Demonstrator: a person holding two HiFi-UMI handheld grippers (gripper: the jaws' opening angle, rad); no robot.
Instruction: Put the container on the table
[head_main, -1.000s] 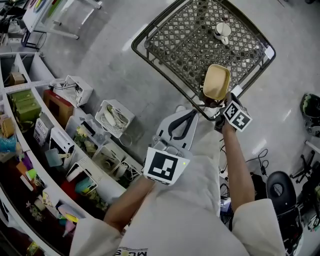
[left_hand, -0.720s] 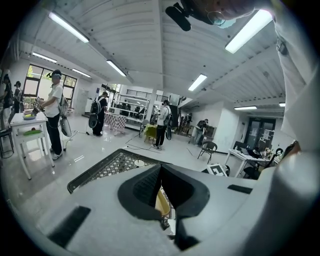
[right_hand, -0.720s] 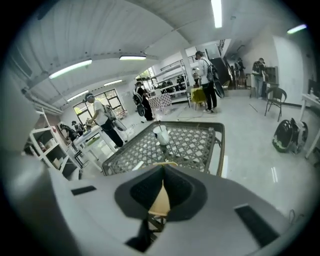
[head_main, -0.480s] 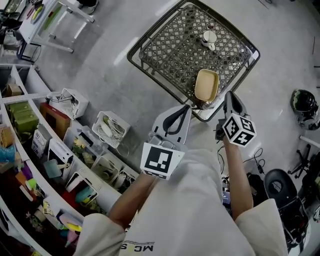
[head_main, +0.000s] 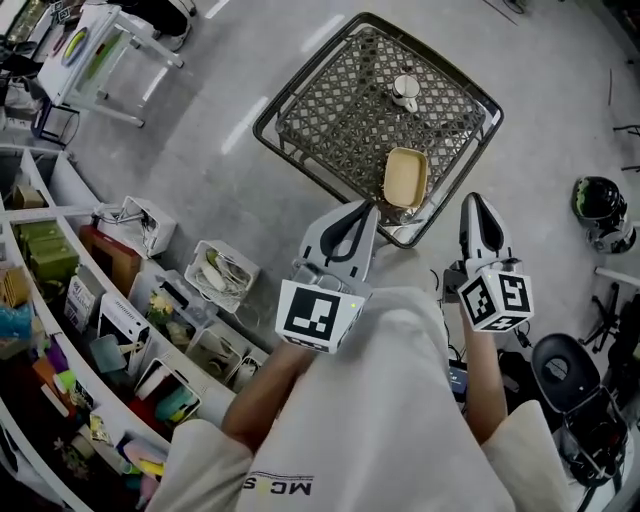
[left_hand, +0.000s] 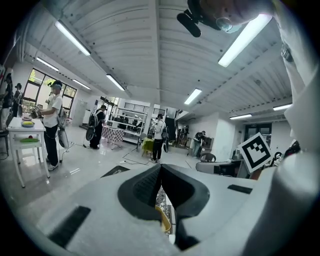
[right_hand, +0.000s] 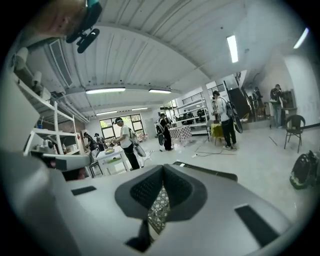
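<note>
The tan, shallow container (head_main: 405, 177) lies on the dark metal mesh table (head_main: 330, 110), near its front edge, with nothing holding it. My right gripper (head_main: 472, 202) is shut and empty, a short way to the right of the container and off the table's corner. My left gripper (head_main: 367, 209) is also shut and empty, just in front of the table's edge. In the left gripper view a bit of the yellow container (left_hand: 165, 223) shows below the closed jaws. The right gripper view shows only mesh (right_hand: 159, 209) under its closed jaws.
A small white object (head_main: 405, 90) stands on the mesh farther back. Curved shelves (head_main: 60, 290) packed with boxes and bins run along the left. A black helmet (head_main: 600, 212) and a chair (head_main: 560, 372) are on the floor at the right. People stand far off in both gripper views.
The right gripper has let go of the container, which now lies flat on the mesh, and has drawn back toward me. The left gripper stayed shut.
</note>
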